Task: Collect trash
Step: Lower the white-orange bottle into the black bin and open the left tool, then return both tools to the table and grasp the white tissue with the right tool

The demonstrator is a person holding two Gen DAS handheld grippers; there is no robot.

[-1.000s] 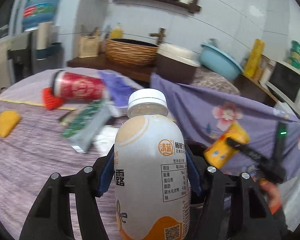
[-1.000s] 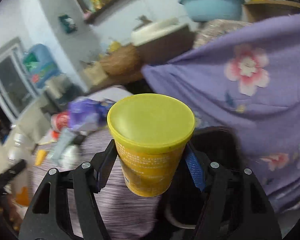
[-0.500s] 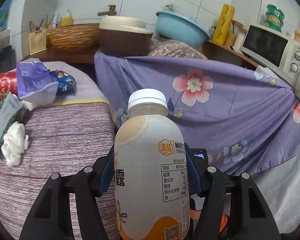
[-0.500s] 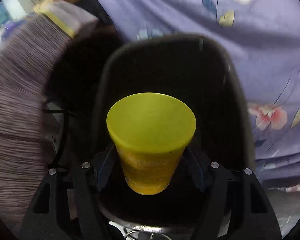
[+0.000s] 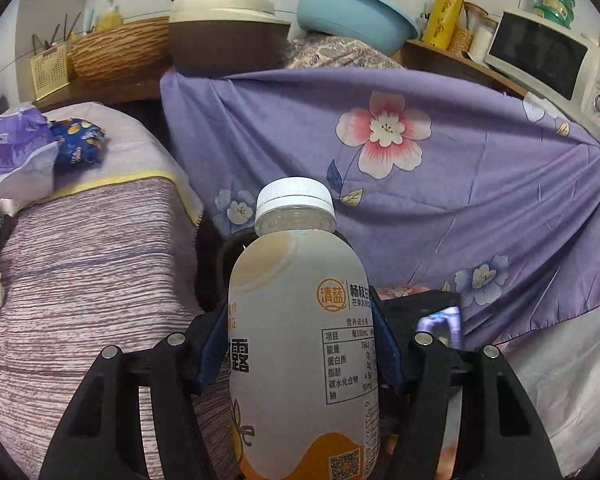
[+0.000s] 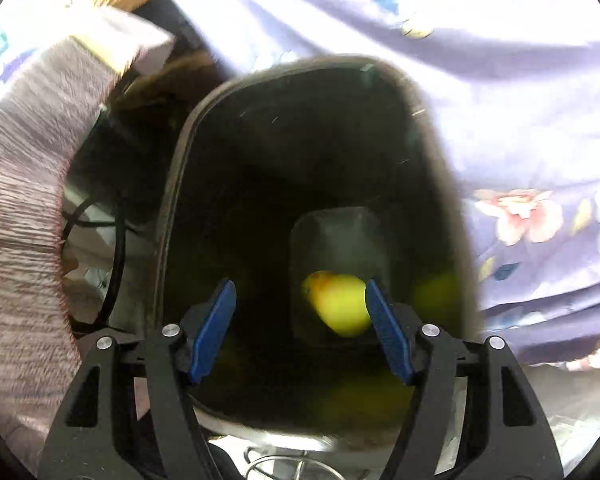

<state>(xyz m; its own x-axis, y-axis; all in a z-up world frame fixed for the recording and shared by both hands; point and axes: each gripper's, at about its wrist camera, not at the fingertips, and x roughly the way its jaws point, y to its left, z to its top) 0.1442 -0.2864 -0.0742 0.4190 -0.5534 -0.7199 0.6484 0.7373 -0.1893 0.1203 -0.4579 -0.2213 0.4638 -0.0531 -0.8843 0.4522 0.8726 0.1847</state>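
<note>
bottle [image 5: 304,344] label reading 清蓝, nutrition table headed 项目, QR code

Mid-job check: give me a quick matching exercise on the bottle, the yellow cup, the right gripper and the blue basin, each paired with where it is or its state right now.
Things:
1. bottle
2. yellow cup
3. right gripper
4. blue basin

Places or states:
A. open, with nothing between its pads
B. on the counter, against the tiled wall
C. clamped in the left gripper
D. down inside the black bin

Pairs: 1-C, 2-D, 3-A, 4-B
</note>
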